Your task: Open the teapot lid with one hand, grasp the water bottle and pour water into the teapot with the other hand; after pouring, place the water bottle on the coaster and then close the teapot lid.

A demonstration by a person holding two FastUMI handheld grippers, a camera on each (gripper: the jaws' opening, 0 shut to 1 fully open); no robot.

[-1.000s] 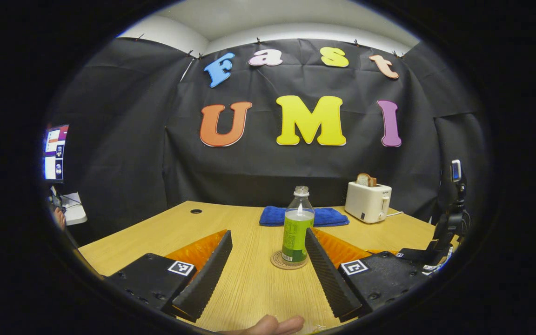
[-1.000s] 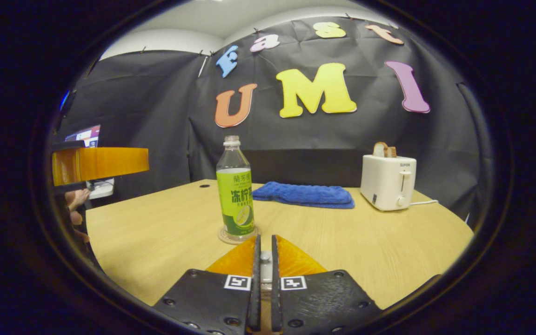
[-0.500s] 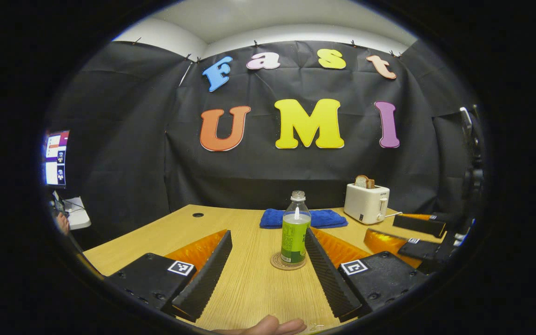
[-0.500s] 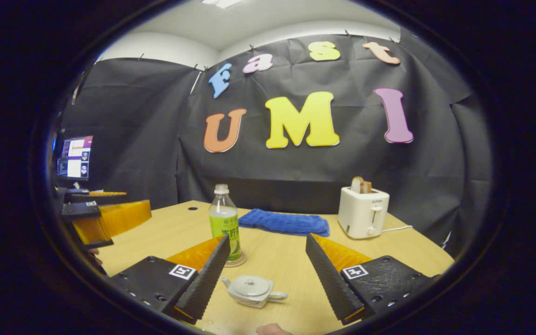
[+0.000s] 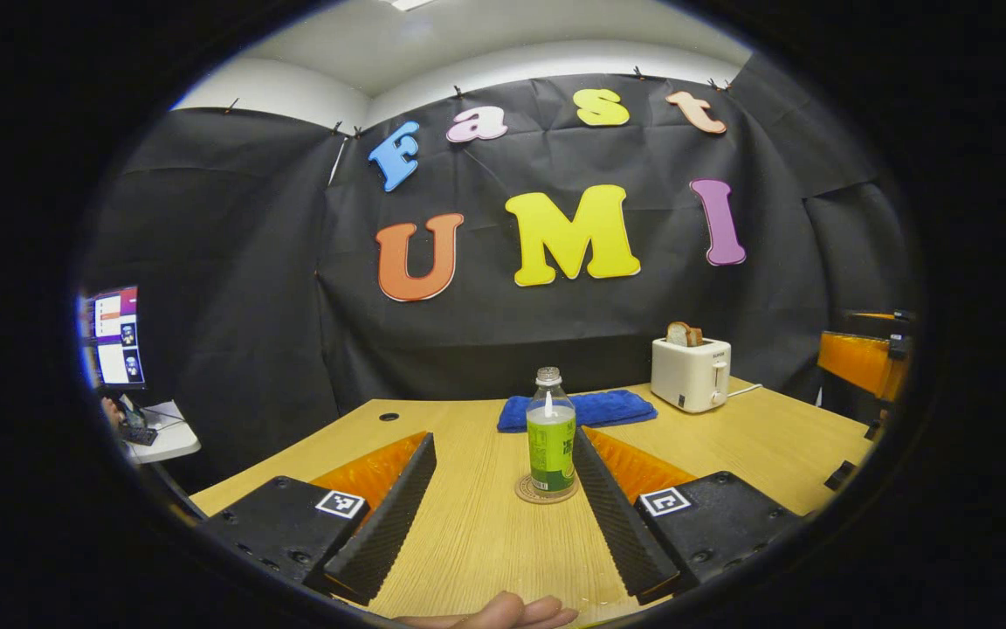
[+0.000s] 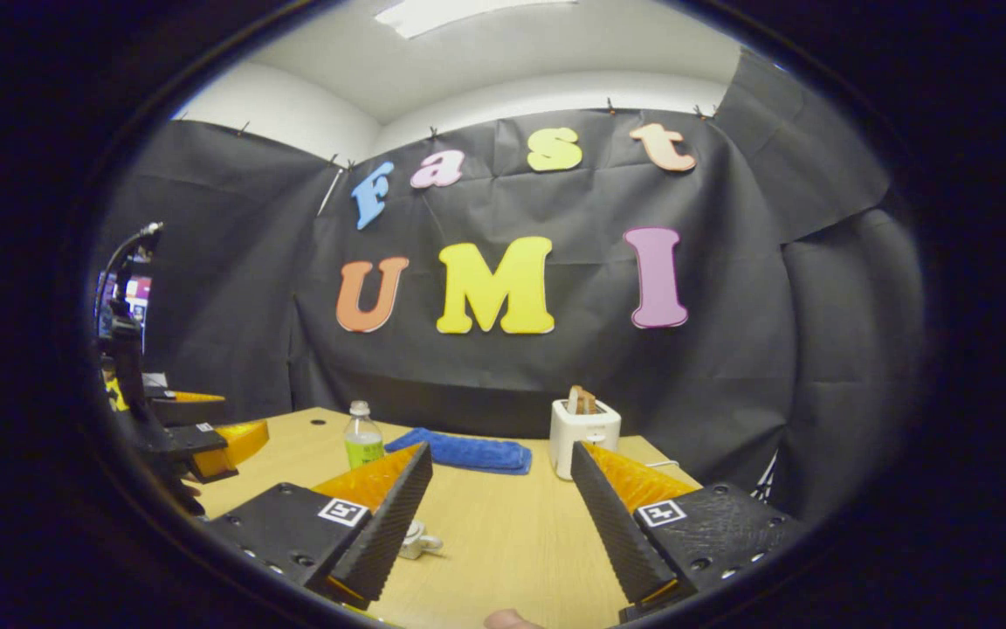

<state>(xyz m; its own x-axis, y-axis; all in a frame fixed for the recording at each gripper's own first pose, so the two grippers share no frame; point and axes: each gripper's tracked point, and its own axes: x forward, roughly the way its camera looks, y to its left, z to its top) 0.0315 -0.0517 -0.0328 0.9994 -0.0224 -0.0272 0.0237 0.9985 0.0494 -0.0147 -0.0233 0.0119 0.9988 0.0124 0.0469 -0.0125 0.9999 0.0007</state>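
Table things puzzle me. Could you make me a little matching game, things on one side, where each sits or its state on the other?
Things:
1. water bottle
2. toaster
3. blue towel
4. left claw

Places or states:
A. folded flat behind the bottle
B. upright on the coaster
C. open, holding nothing
D. far right on the table, bread in its slot

Pairs: 1-B, 2-D, 3-A, 4-C

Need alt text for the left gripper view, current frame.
Open left gripper faces an upright water bottle standing on a round coaster on a wooden table. Behind it lie a folded blue towel and a white toaster holding bread.
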